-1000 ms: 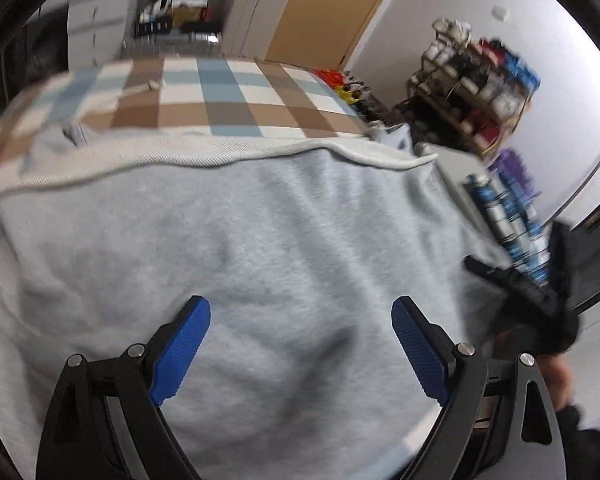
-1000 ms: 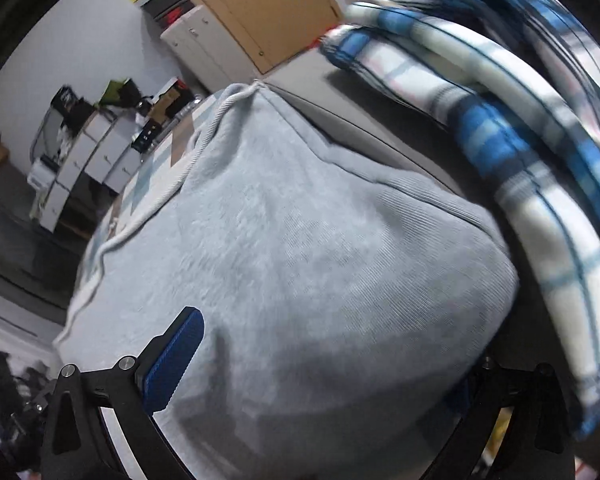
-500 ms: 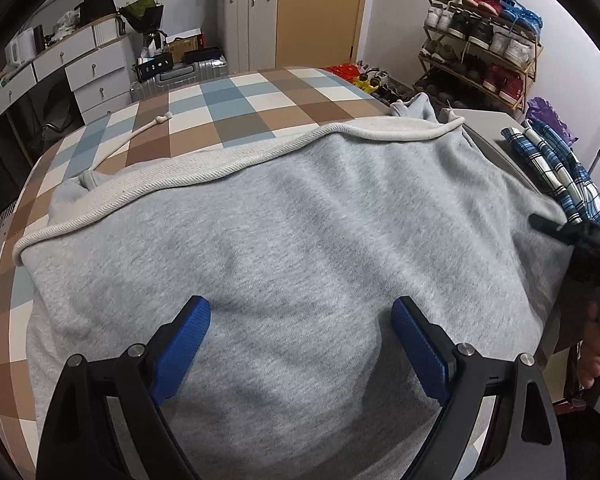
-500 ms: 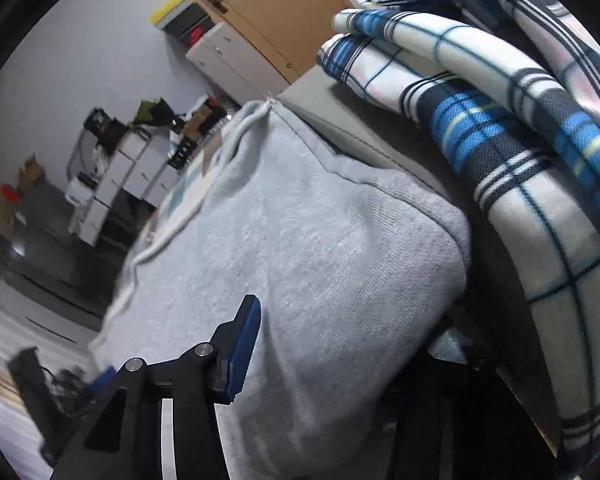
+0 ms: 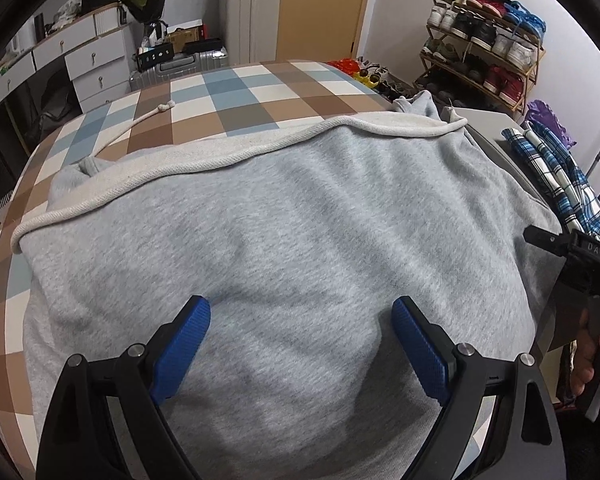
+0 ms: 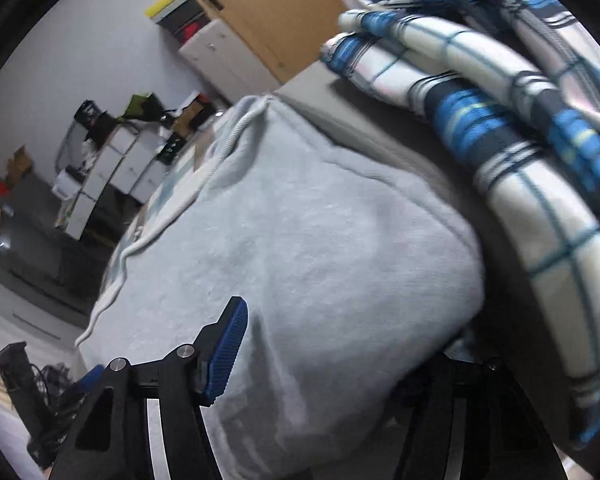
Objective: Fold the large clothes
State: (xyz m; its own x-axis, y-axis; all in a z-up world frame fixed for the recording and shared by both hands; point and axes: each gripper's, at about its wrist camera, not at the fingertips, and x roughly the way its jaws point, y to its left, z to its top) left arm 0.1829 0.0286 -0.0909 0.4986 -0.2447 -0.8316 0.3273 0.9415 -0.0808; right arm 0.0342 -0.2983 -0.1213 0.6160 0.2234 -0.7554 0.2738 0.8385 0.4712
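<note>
A large grey hooded sweatshirt (image 5: 284,240) lies spread over the checkered table (image 5: 228,96), its white drawcord (image 5: 148,114) trailing at the far left. My left gripper (image 5: 300,344) is open just above the near part of the sweatshirt, holding nothing. My right gripper (image 6: 340,344) is open at the sweatshirt's right edge (image 6: 340,264), with the cloth lying between its fingers; only its left blue pad (image 6: 226,350) shows, the right finger is hidden under the fabric. The right gripper also shows in the left wrist view (image 5: 580,256), at the right edge.
A folded blue plaid cloth (image 6: 520,128) lies on a grey surface (image 6: 380,120) right of the sweatshirt; it also shows in the left wrist view (image 5: 556,168). A shoe rack (image 5: 484,44), drawers (image 5: 80,60), a suitcase (image 5: 180,68) and a wooden door (image 5: 316,8) stand behind.
The left gripper has pulled back and up, so more of the sweatshirt and table show. The right gripper has shifted along the sweatshirt's right edge, its jaws narrower than a second ago.
</note>
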